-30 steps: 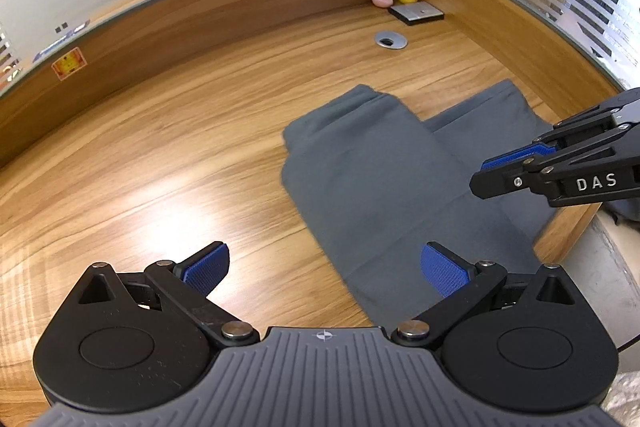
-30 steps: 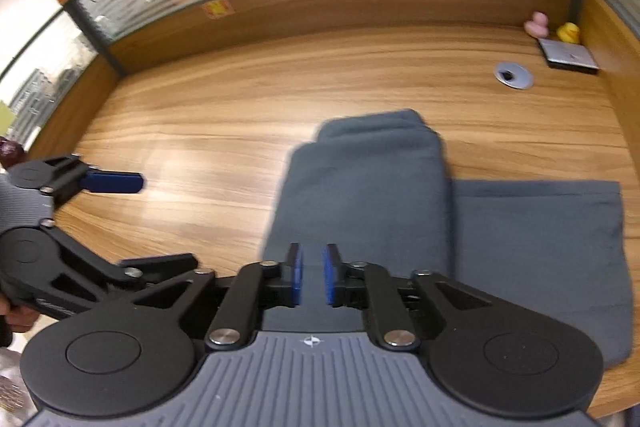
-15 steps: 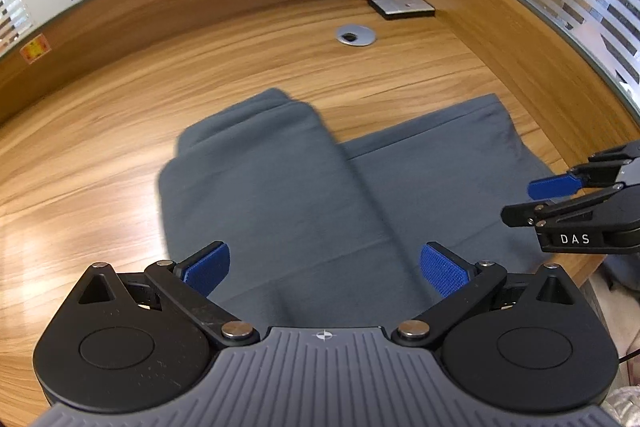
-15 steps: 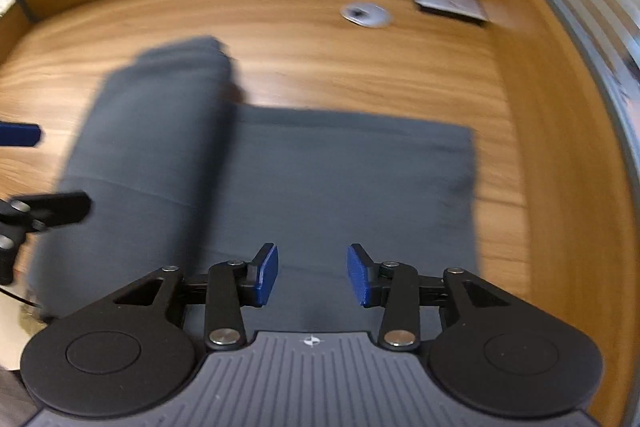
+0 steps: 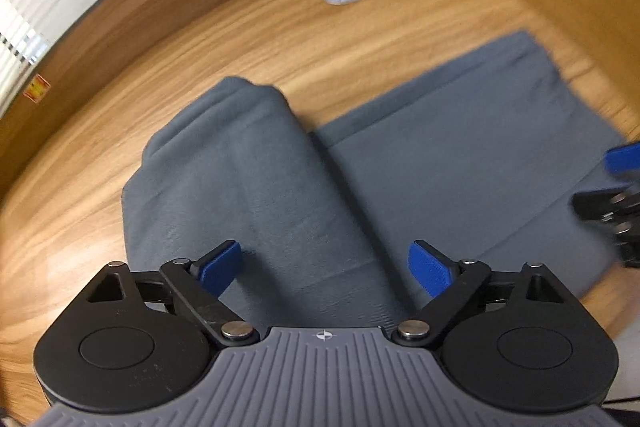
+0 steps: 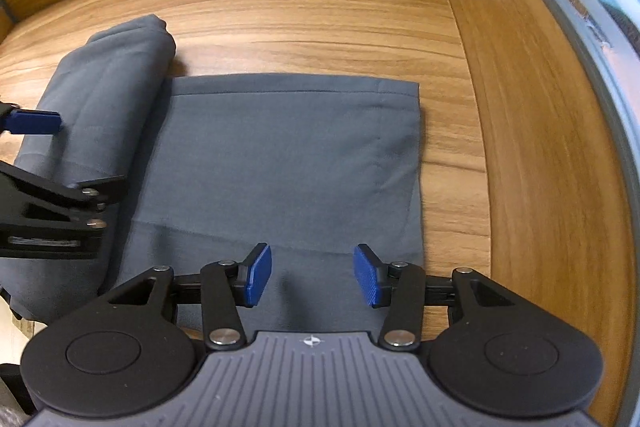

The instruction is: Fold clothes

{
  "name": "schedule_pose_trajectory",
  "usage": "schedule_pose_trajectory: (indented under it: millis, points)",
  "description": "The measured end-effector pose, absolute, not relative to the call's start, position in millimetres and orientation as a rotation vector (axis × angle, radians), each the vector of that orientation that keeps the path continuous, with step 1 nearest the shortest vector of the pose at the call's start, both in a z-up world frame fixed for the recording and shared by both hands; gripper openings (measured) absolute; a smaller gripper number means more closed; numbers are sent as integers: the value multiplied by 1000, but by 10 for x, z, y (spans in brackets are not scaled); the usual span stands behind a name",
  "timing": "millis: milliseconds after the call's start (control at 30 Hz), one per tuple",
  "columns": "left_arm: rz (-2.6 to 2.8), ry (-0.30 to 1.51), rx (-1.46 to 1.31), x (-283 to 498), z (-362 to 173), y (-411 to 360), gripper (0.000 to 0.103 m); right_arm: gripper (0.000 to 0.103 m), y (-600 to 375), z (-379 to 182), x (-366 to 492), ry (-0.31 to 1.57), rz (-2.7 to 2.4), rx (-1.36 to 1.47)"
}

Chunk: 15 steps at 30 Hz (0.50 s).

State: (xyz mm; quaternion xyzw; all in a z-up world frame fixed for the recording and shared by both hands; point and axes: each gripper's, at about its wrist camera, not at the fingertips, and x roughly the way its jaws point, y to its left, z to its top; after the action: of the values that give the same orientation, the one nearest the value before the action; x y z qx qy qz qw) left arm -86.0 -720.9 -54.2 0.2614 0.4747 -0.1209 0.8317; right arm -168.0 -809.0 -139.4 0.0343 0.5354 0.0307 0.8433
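Left wrist view is smeared; the right gripper is cut off at the edge. Both now hang closer over the grey garment on the desk. The left gripper has narrowed slightly, the right widened; both gape empty.

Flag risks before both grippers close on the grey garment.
1. The right gripper hangs open over flat cloth of the grey garment, away from any edge: it may pinch one layer or none.
2. The left gripper straddles the folded stack's edge: closing could drag that fold apart.
3. The garment's near edge sits at the table's edge: it could slip off.
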Motion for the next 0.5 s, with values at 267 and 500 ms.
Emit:
schedule_pose_trajectory:
  millis: [267,500]
  points:
    - [-246,990,555,-856,-612,-7121,74,52,-8029,-1439,-1671,1144,73,64]
    - [-312,996,357,-806,-382,-6796,20,52,-8014,-1473,-1653,1151,69,55]
